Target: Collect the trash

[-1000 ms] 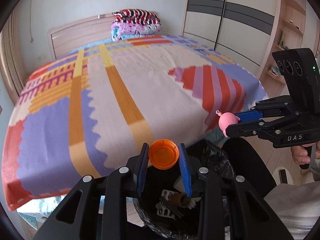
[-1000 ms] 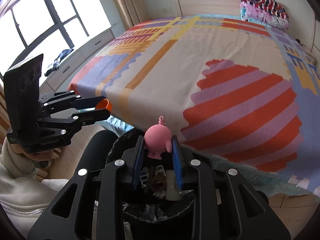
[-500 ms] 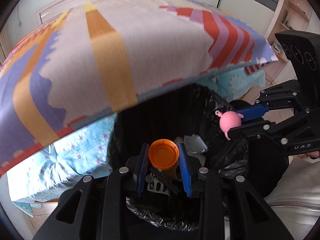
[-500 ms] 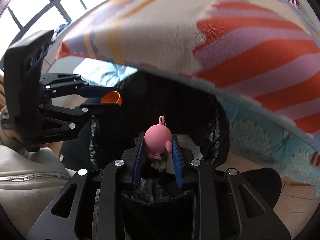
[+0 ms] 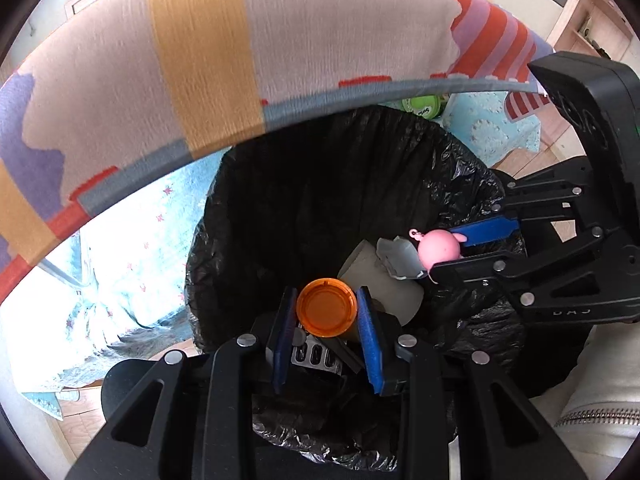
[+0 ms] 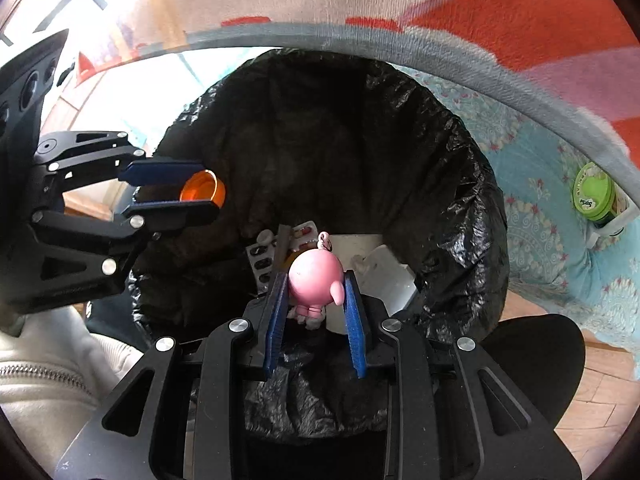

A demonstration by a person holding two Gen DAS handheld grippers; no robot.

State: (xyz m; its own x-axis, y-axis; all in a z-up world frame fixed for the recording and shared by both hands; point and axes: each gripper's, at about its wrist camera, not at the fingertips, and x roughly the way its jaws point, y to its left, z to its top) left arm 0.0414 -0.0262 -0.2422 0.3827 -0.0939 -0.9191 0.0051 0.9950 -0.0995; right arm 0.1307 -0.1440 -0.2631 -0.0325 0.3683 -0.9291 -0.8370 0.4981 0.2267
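No text reads clearly; the green tub's lid lettering is illegible.

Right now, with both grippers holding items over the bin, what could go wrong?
1. The right gripper holds the pink toy near the trash bin rim; released there, it might catch on the liner or fall outside.
2. The left gripper with its orange cap hangs close by, so the two could collide.
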